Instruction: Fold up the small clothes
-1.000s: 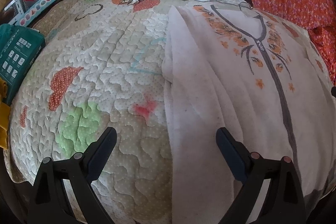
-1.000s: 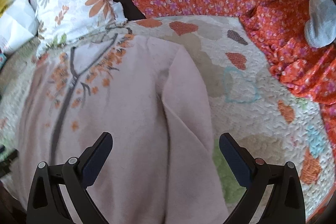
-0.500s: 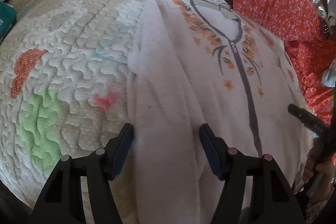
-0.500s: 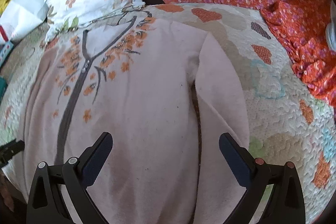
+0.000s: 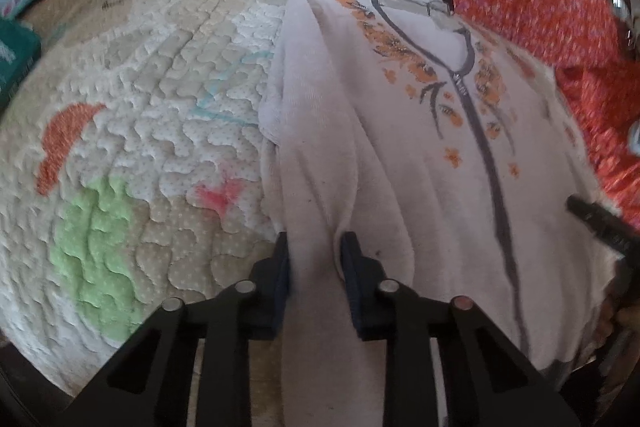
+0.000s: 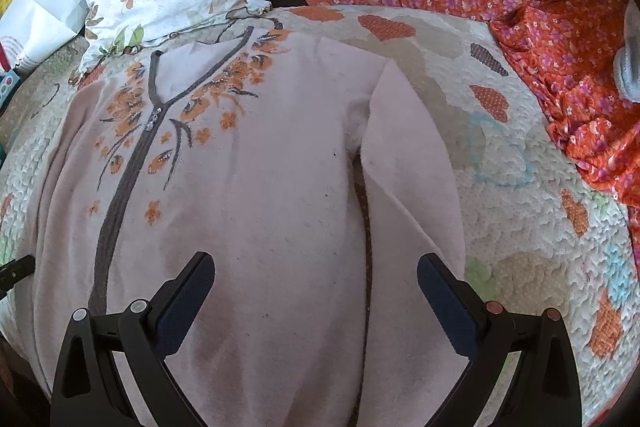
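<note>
Your left gripper [image 5: 316,259] pinches the near sleeve of the pale pink zip-front cardigan with orange flowers [image 6: 248,187] lying on the quilted bedspread [image 5: 140,131], while your right gripper [image 6: 316,291] hovers wide-jawed above its hem.

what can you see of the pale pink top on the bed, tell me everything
The pale pink top looks like soft fleecy knit, lying face up and flat on the quilt. A grey zipper runs down the front, part open at the neck, flanked by orange flower embroidery. Both sleeves lie alongside the body. The left gripper pinches one sleeve; the right gripper hovers open over the body.
</note>
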Demonstrator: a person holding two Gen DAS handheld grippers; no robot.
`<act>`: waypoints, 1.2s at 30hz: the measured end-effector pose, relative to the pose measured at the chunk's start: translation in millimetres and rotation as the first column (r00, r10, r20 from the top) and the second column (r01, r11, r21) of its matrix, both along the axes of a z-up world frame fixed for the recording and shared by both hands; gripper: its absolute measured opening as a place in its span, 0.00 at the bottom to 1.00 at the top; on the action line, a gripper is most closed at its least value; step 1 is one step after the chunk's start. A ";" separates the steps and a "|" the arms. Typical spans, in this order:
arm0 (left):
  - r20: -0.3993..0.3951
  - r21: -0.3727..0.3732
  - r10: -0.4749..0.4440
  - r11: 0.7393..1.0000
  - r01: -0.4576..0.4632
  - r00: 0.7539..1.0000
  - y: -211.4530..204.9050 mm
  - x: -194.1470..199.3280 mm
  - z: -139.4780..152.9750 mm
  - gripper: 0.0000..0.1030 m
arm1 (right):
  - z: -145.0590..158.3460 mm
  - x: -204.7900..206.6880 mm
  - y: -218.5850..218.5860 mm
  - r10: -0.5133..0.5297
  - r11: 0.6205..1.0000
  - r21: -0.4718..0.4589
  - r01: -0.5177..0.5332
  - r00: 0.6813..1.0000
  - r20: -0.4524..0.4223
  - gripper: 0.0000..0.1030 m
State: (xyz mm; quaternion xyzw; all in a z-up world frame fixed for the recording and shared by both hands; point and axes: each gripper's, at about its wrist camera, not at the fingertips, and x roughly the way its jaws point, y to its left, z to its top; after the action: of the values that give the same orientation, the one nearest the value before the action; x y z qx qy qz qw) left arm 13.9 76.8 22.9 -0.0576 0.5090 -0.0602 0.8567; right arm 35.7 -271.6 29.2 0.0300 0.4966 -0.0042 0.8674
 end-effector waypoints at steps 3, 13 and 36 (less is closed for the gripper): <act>0.008 0.019 0.052 0.998 -0.052 0.999 11.8 1.2 9.2 0.10 | 0.9 -1.9 0.4 -0.003 1.000 -0.015 0.003 1.000 0.006 1.00; 0.105 0.227 0.487 0.837 -0.497 0.867 123.0 9.4 18.8 0.05 | 8.4 -2.7 -33.1 -0.110 0.994 0.024 0.109 0.994 0.024 0.99; 0.317 0.010 0.345 0.930 -0.367 0.883 69.0 -23.2 72.5 0.62 | -9.8 -111.1 -116.3 -0.217 0.949 0.206 0.238 0.969 -0.118 0.99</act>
State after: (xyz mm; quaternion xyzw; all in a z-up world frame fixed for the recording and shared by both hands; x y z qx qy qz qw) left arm -9.3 145.8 95.3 -0.1099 0.3508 0.1078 0.9237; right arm -75.4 -388.0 19.4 0.1820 0.5276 -0.0509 0.8282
